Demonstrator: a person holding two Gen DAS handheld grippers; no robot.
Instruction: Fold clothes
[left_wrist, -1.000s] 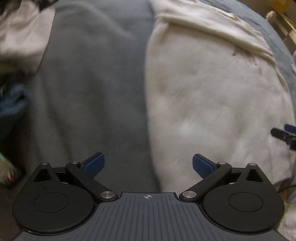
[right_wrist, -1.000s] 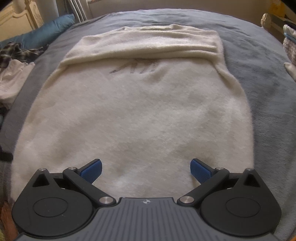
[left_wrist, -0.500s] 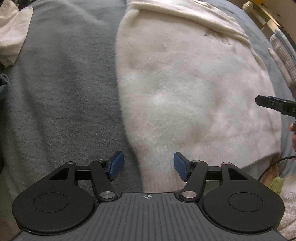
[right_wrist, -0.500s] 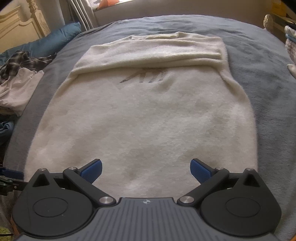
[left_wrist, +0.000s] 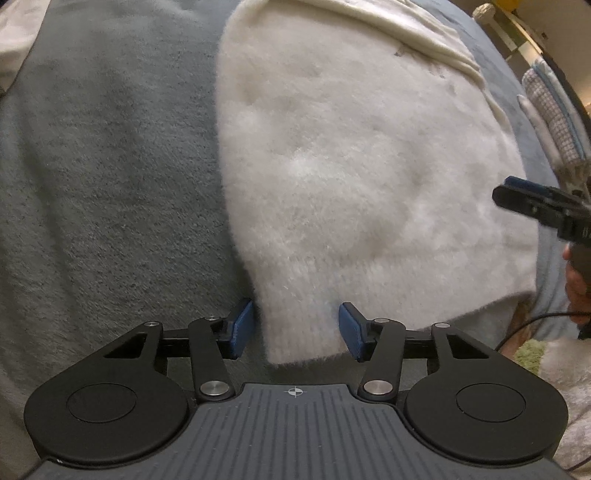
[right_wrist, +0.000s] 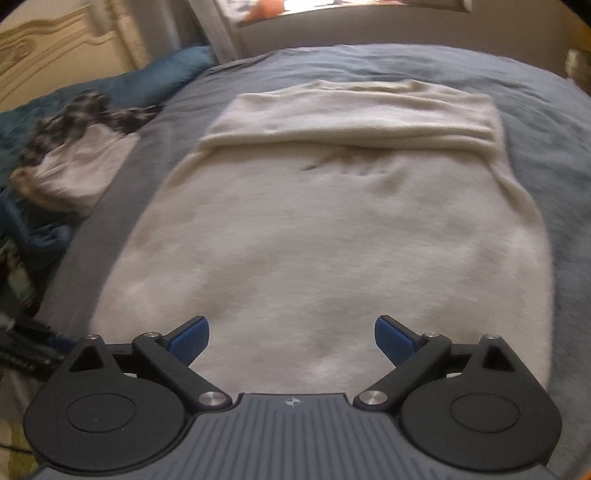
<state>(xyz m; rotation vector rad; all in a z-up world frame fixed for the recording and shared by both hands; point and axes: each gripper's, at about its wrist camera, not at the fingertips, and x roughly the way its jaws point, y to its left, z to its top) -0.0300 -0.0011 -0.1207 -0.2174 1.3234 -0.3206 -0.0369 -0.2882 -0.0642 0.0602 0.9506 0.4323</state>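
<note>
A fluffy cream sweater (left_wrist: 351, 166) lies flat on the bed, its upper part folded down in a band (right_wrist: 351, 118). My left gripper (left_wrist: 295, 328) points steeply down at the sweater's near left corner. Its jaws are closing with that corner between the blue pads (left_wrist: 240, 328), and a sliver of blanket still shows beside the left pad. My right gripper (right_wrist: 291, 339) hovers over the sweater's lower hem (right_wrist: 314, 369); its jaws are wide and just starting to close, with nothing between them. In the left wrist view, the right gripper (left_wrist: 535, 206) shows at the right edge.
A grey-blue blanket (left_wrist: 110, 184) covers the bed. A heap of plaid and white clothes (right_wrist: 74, 166) sits at the left with a blue pillow (right_wrist: 166, 74) behind. A folded checked cloth (left_wrist: 550, 110) lies at the bed's right edge. A hand (left_wrist: 576, 284) grips the right tool.
The left jaws have narrowed from wide apart to flanking the sweater's corner, and the gripper has come down onto that corner. The right gripper has drawn back and up, showing more of the bed.
</note>
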